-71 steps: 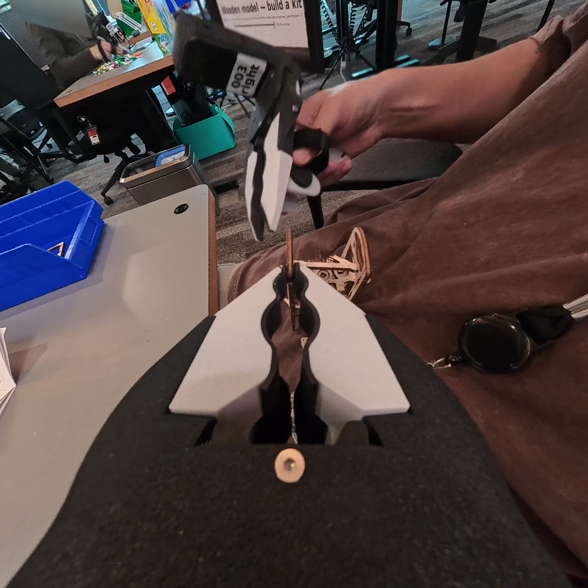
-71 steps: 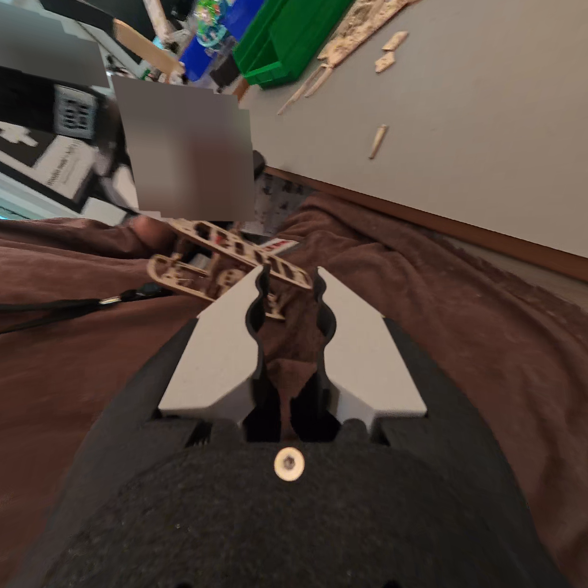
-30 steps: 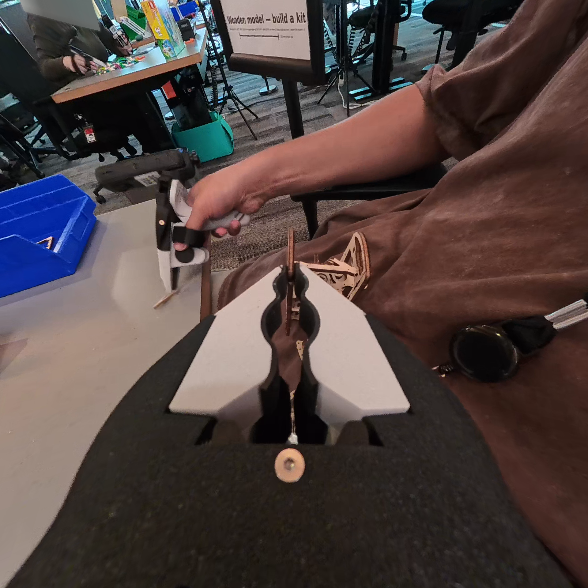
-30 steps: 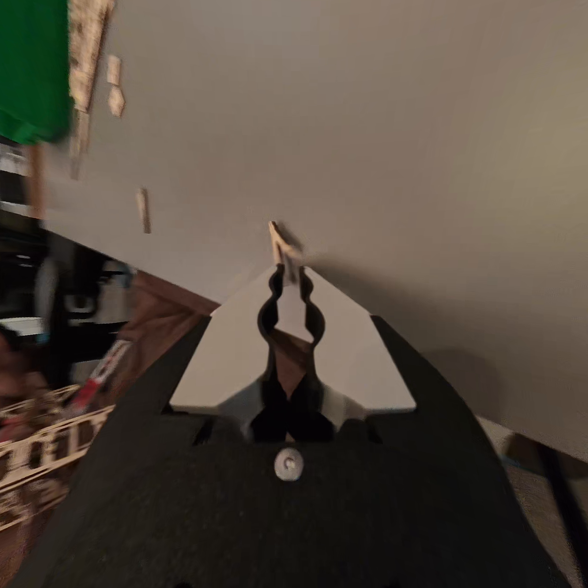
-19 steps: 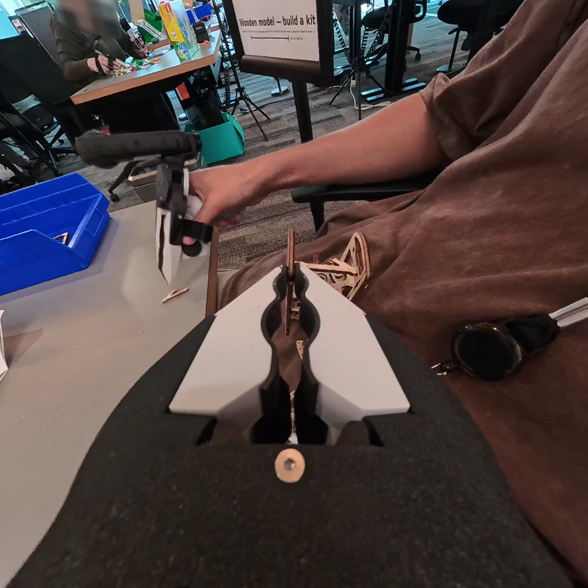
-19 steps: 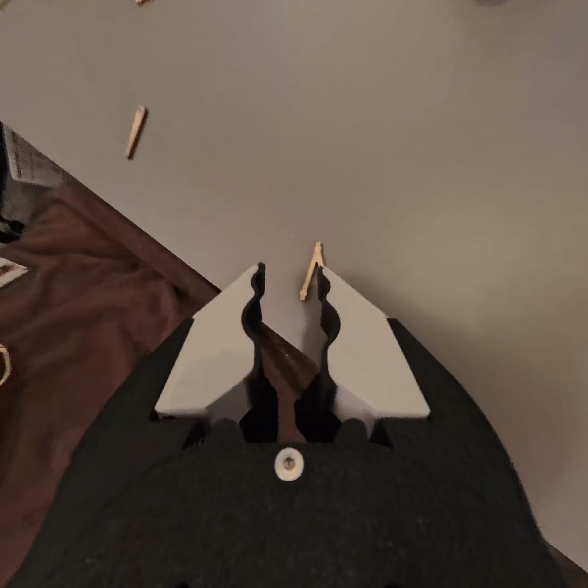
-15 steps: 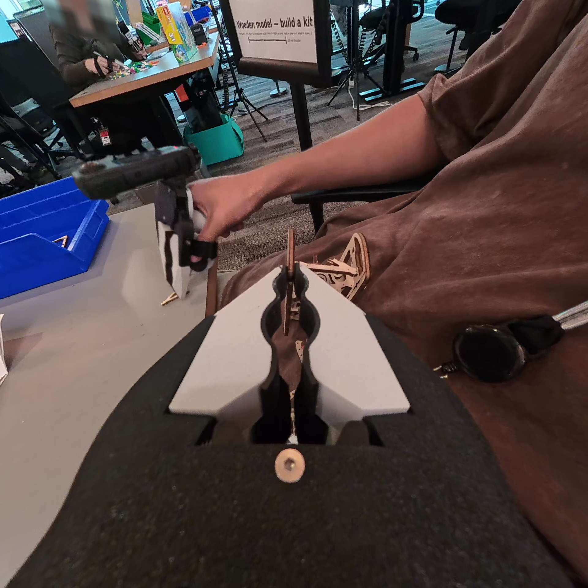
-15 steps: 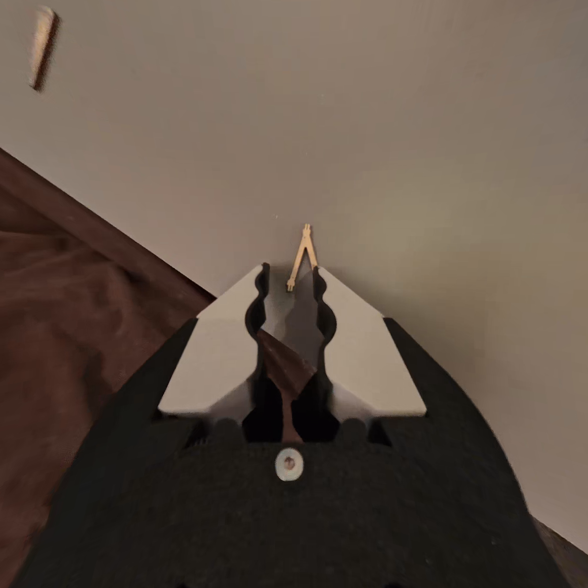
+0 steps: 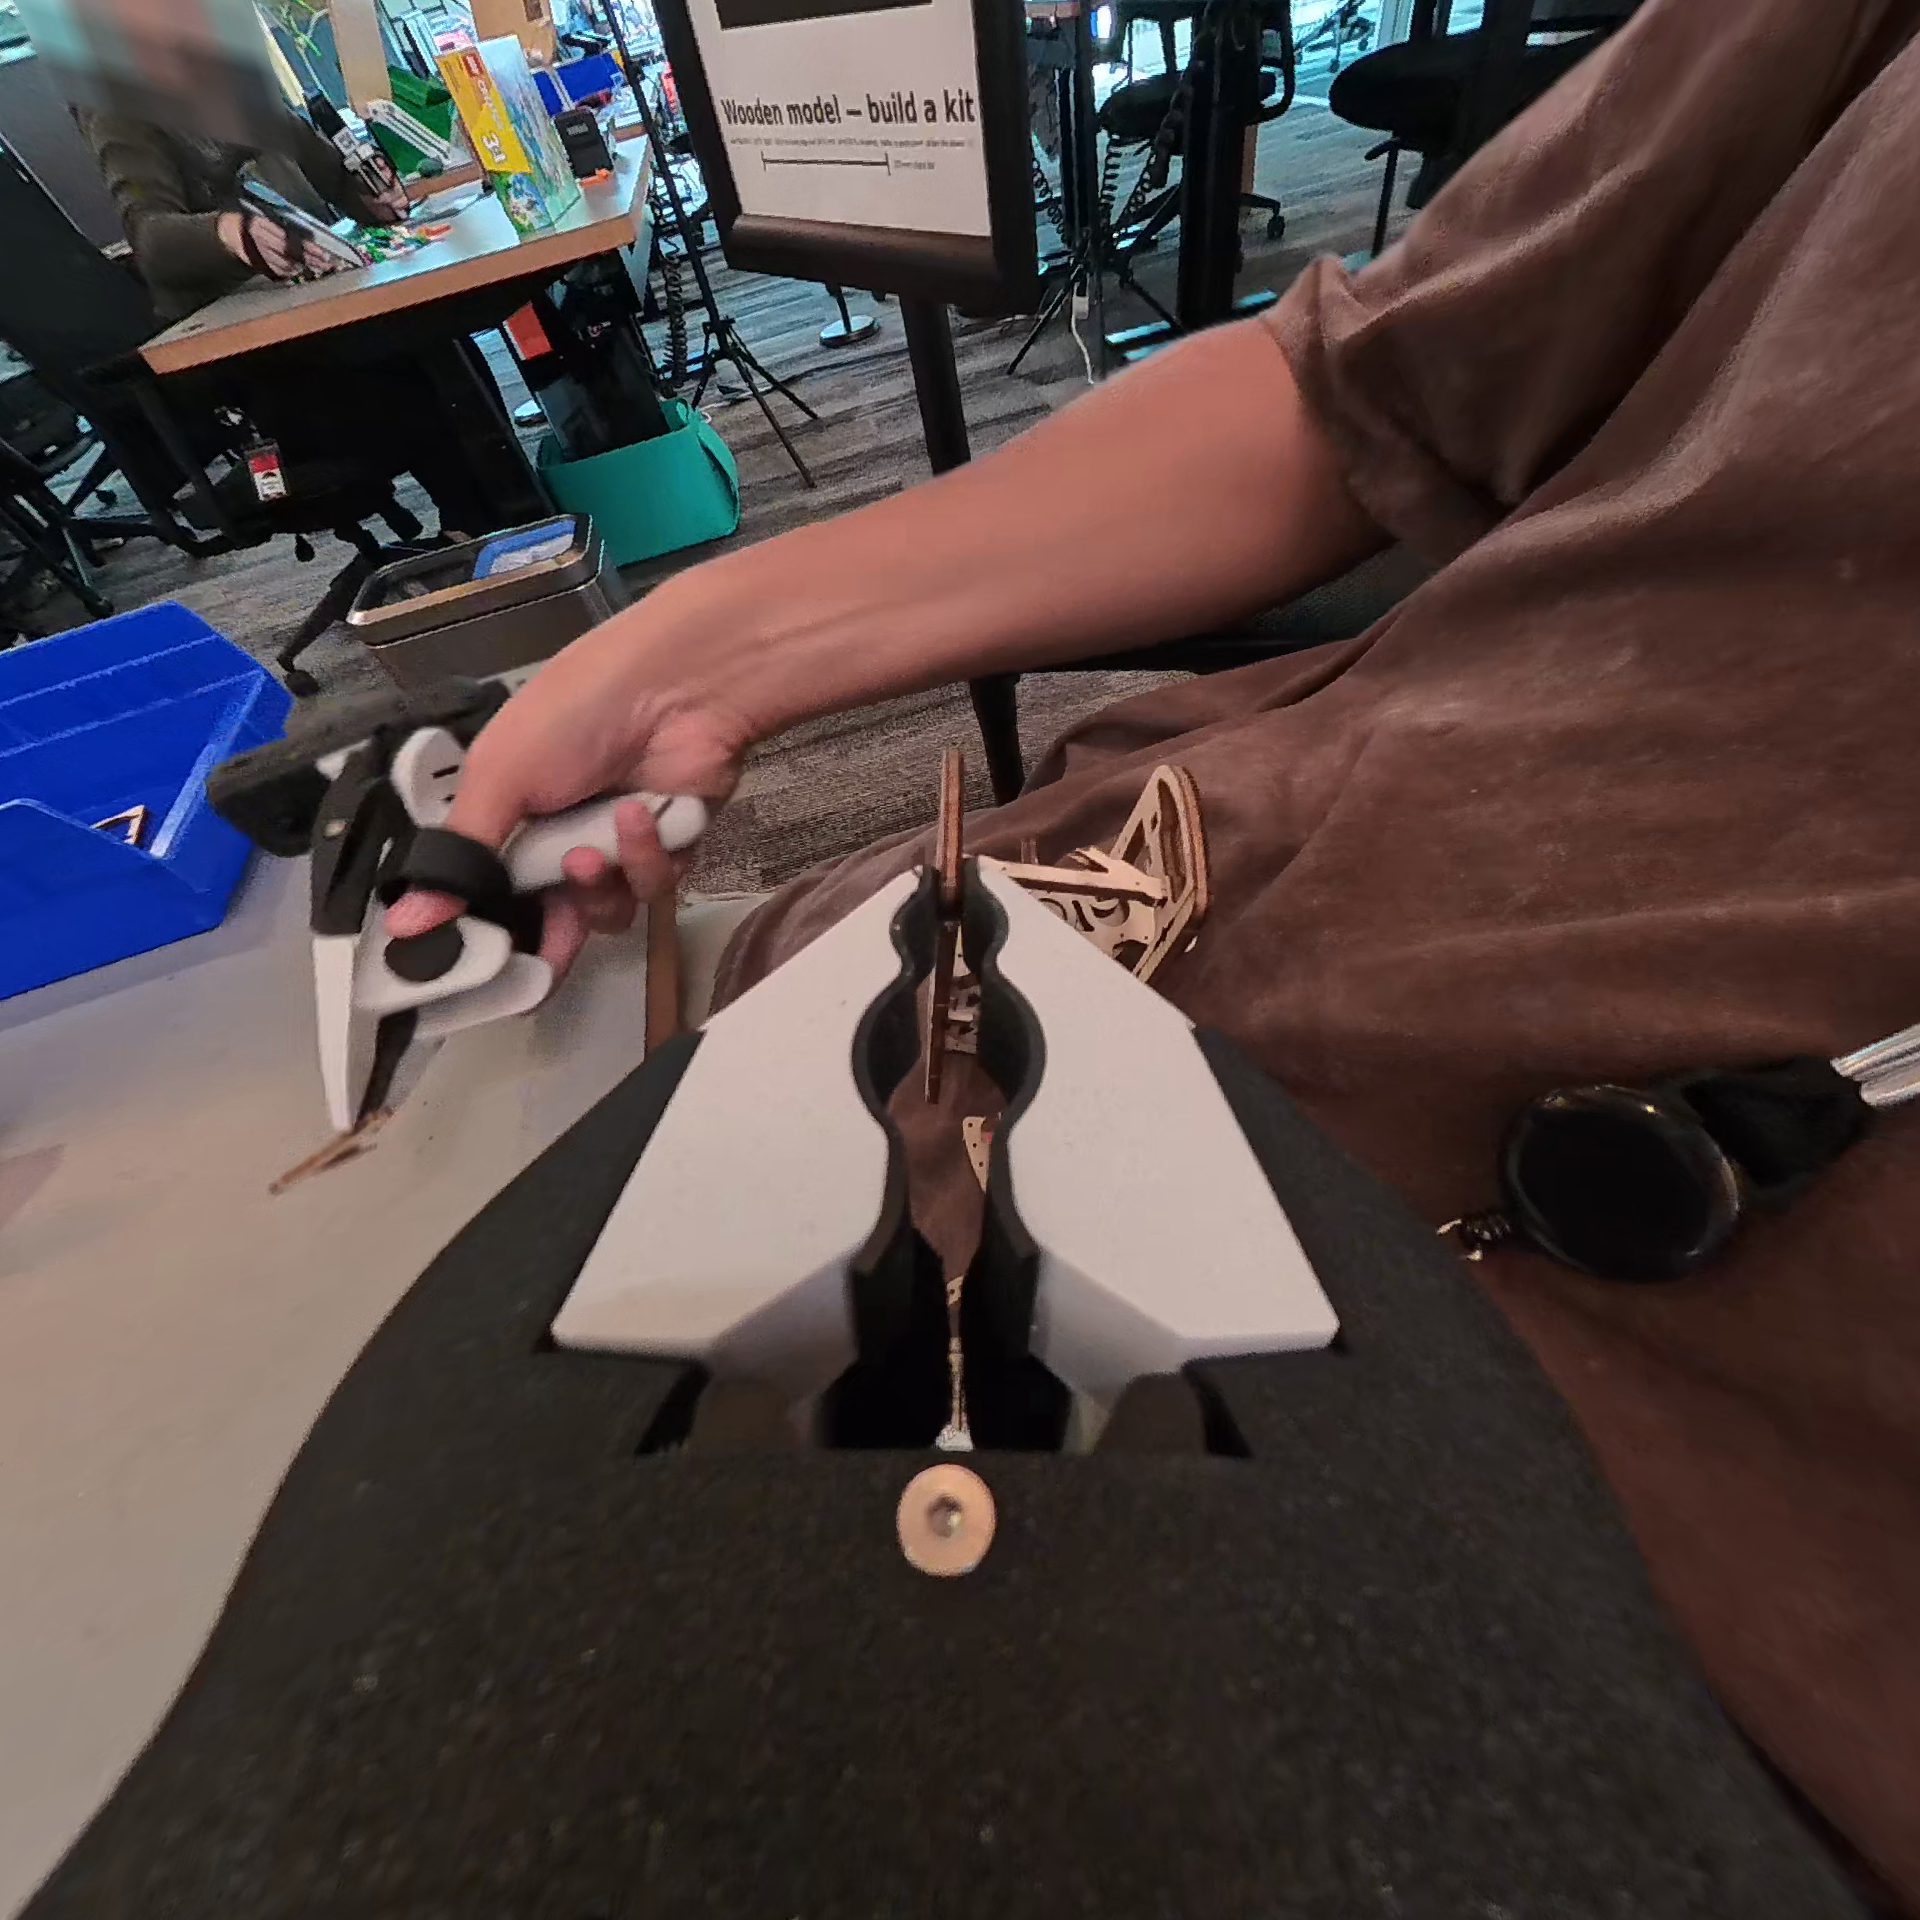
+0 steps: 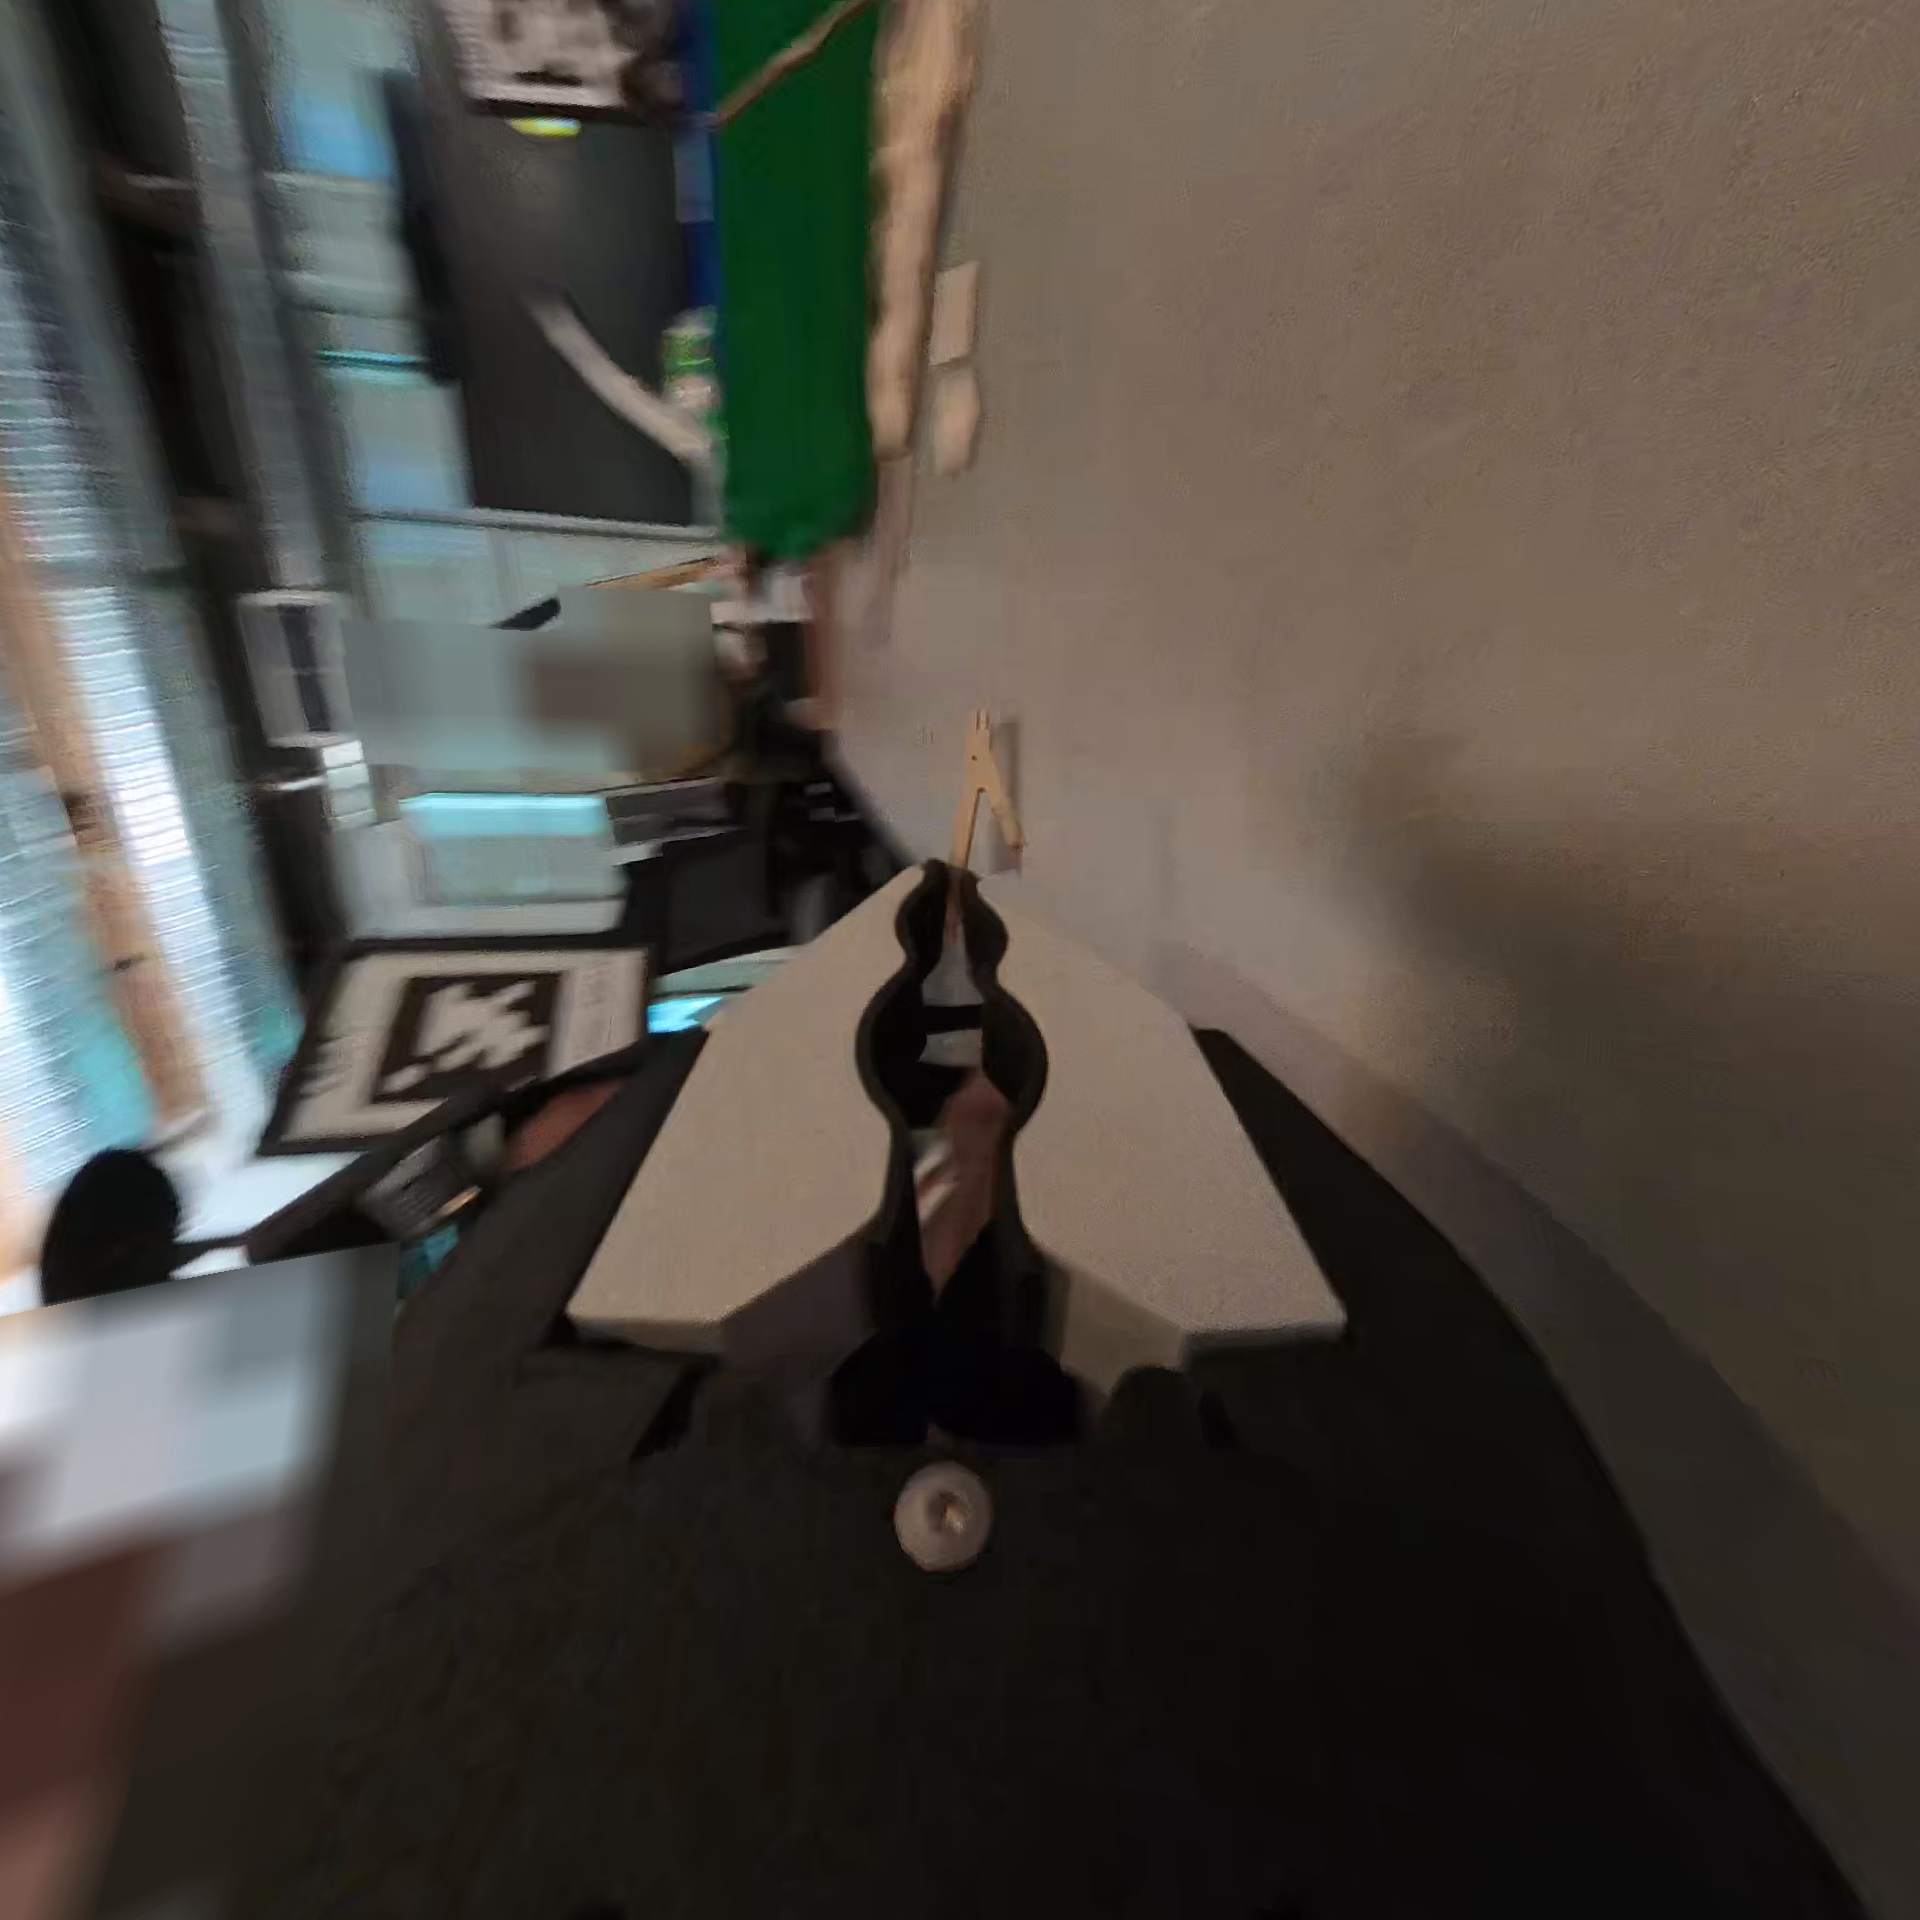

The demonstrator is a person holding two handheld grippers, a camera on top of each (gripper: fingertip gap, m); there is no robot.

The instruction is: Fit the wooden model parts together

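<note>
My left gripper (image 9: 948, 883) is shut on the edge of a thin plate of the pale wooden model (image 9: 1143, 883), which rests on the person's brown-clothed lap. My right gripper (image 10: 951, 883) is shut on a small forked wooden part (image 10: 977, 790) that sticks out past its tips. In the left wrist view the right gripper (image 9: 353, 1112) points down at the grey table (image 9: 156, 1299), near its front edge, with the part (image 9: 322, 1155) at the table surface. The right wrist view is blurred by motion.
A blue bin (image 9: 94, 831) stands on the table's far left. A green bin (image 10: 795, 312) and a wooden parts sheet (image 10: 914, 208) with loose bits lie farther along the table. A black badge reel (image 9: 1621, 1184) hangs on the lap. The person's arm (image 9: 1039, 561) crosses above the model. Some 25 cm of space lies between my two pairs of fingers.
My right gripper went from over the lap down to the table. Half a second ago it was open around the forked part; now it is shut on it and has swung. My left gripper has not moved.
</note>
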